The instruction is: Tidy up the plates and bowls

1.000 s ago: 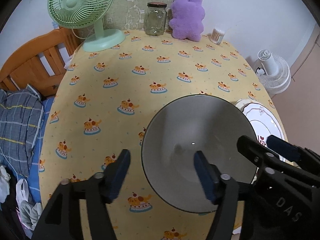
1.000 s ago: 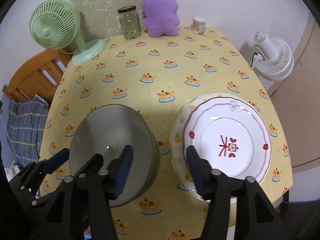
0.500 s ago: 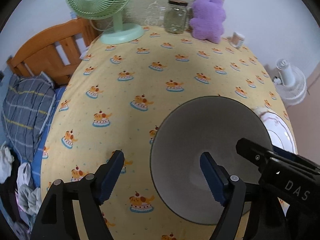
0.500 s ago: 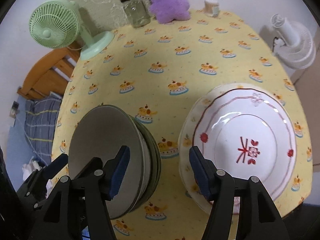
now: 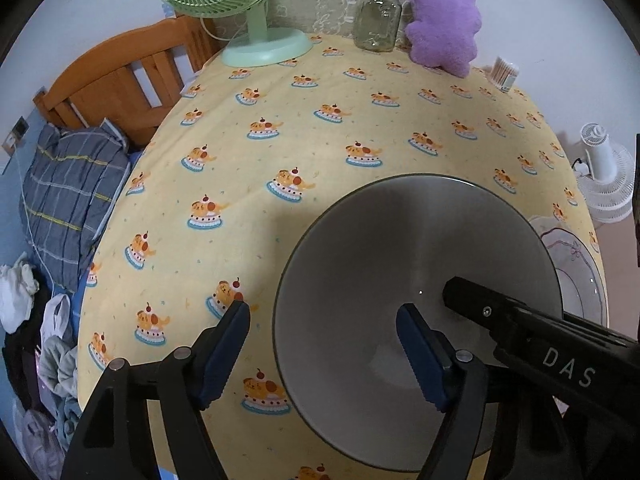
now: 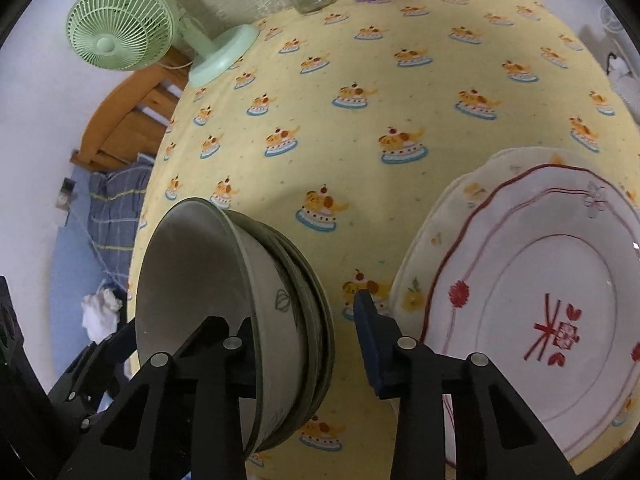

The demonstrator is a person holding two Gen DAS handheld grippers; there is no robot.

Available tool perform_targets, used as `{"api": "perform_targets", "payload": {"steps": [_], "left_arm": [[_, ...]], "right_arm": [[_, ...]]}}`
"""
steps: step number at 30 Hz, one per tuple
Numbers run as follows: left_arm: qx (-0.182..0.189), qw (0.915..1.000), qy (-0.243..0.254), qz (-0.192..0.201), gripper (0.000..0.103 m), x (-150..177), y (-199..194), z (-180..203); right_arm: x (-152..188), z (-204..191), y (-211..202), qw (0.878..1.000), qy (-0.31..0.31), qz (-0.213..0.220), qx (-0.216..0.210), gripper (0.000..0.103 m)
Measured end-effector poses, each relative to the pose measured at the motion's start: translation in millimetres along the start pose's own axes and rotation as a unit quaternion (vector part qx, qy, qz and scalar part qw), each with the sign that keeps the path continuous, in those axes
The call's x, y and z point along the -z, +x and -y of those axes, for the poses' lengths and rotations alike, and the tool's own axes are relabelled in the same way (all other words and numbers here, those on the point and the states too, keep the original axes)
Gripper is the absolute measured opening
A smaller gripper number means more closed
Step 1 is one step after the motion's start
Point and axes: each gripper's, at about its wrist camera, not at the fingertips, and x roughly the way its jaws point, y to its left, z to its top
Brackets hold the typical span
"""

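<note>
A stack of grey-green bowls (image 6: 280, 300) stands on the yellow tablecloth (image 5: 320, 140); the left wrist view looks down into the top bowl (image 5: 400, 248). My left gripper (image 5: 322, 312) straddles its left rim, one finger outside and one inside. Its jaws are closing, with gaps left to the rim. My right gripper (image 6: 300, 312) straddles the stack's right wall and is closing too. Its inner finger (image 5: 472, 304) is in the bowl, and its outer finger (image 6: 372, 340) stands just clear of the stack. To the right lies a white plate with red marks (image 6: 540, 300) on a cream scalloped plate (image 6: 424, 264).
At the table's far side stand a green fan (image 5: 256, 40), a glass jar (image 5: 378, 20), a purple plush toy (image 5: 444, 28) and a cotton-swab tub (image 5: 505, 74). A wooden bed frame (image 5: 120, 84) and bedding lie off the left edge, a white fan (image 5: 608, 184) off the right.
My right gripper has come down onto the bowl stack and its jaws have narrowed around the wall, one finger now inside the top bowl. The left gripper has only rolled a little.
</note>
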Motion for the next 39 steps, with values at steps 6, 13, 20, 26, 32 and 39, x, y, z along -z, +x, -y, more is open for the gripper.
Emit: {"api": "perform_targets", "payload": {"steps": [6,13,20,26,32,39], "left_arm": [[-0.005,0.9999,-0.012,-0.011,0.076,1.7,5.0,3.7],[0.004,0.9997,-0.022,-0.013,0.076,0.6,10.4,-0.2],[0.041,0.9989,-0.016,-0.018,0.076,-1.1,17.3,-7.1],[0.095,0.9952,-0.006,-0.024,0.070,-3.8,25.0,-12.6],[0.132,0.9911,0.009,-0.016,0.070,-5.1,28.0,-14.1],[0.167,0.9855,0.015,-0.028,0.058,-7.6,28.5,-14.0]], "right_arm": [[-0.2,4.6,6.0,0.999,0.001,-0.017,-0.039,0.033],[-1.1,5.4,5.8,0.999,-0.001,-0.025,-0.045,0.033],[-0.3,4.0,4.8,0.999,0.004,-0.022,-0.033,0.033],[2.6,-1.1,4.0,1.000,0.016,-0.012,-0.007,0.033],[5.3,-1.7,3.7,0.999,0.035,0.002,0.003,0.034],[6.5,-3.5,1.9,0.999,0.046,0.011,0.017,0.035]]}}
